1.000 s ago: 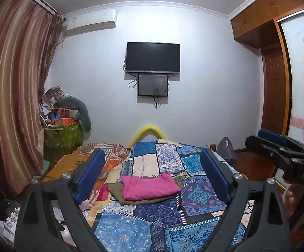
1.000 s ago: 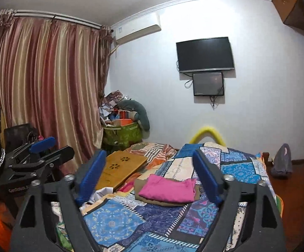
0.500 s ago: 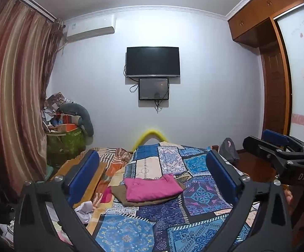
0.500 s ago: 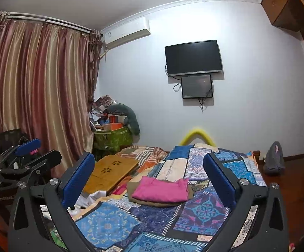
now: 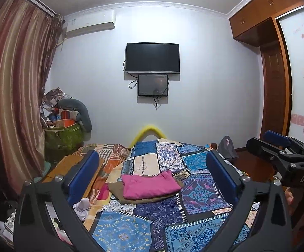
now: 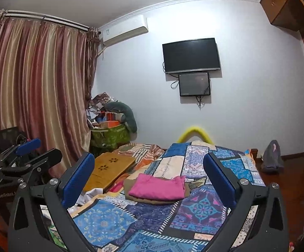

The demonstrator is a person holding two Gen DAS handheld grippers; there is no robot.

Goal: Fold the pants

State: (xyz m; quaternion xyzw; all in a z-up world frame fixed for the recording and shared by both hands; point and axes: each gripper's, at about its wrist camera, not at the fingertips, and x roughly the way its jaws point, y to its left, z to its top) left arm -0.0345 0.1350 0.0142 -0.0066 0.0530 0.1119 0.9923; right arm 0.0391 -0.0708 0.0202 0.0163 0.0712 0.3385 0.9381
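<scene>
Lying folded on the bed (image 5: 196,199): pink pants (image 5: 150,185); both claws empty.

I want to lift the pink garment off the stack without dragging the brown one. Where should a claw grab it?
Probably the pink garment's near folded edge, coming in low from the camera side. It lies flat on the brown garment, whose margin shows at the left and near sides, so pinch only the pink layer. Both the left claw and right claw are open and empty.
</scene>
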